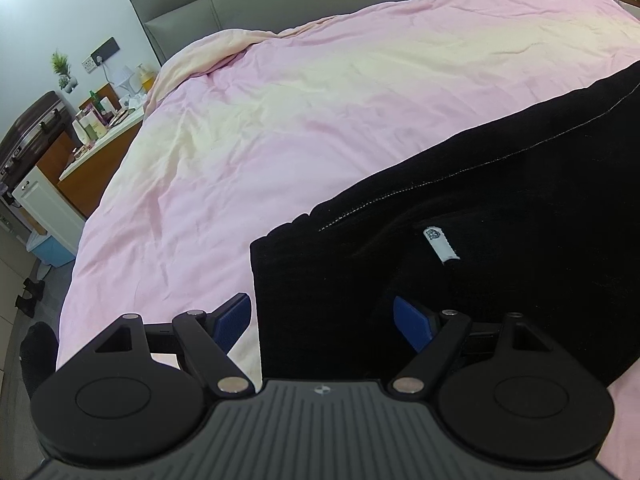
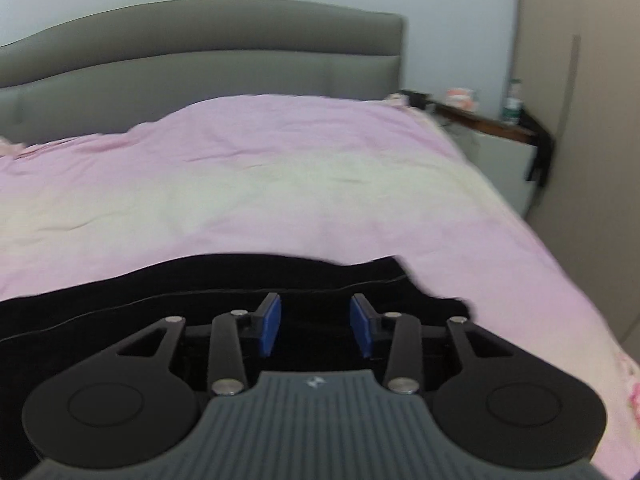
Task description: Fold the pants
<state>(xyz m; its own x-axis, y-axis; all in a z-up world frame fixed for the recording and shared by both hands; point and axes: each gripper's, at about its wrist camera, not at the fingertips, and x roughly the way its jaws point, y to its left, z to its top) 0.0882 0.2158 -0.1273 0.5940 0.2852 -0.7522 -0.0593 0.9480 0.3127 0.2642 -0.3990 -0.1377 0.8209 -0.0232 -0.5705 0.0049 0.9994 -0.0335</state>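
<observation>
Both grippers tilt down over the black pants [image 1: 500, 208] on the pink bedspread [image 1: 280, 120]: left gripper [image 1: 324, 320] spread wide, right gripper [image 2: 316, 328] narrowly parted, neither gripping anything.

Left gripper [image 1: 324, 322] jaws wide apart, straddling the near corner edge of the black pants [image 1: 480, 208]; nothing pinched. Pants lie flat on the pink duvet [image 1: 280, 112], zipper [image 1: 360, 210] and white label [image 1: 440, 244] facing up. Grey headboard [image 1: 224, 4] beyond the pants, cluttered nightstand [image 1: 100, 128] far left of them.
</observation>
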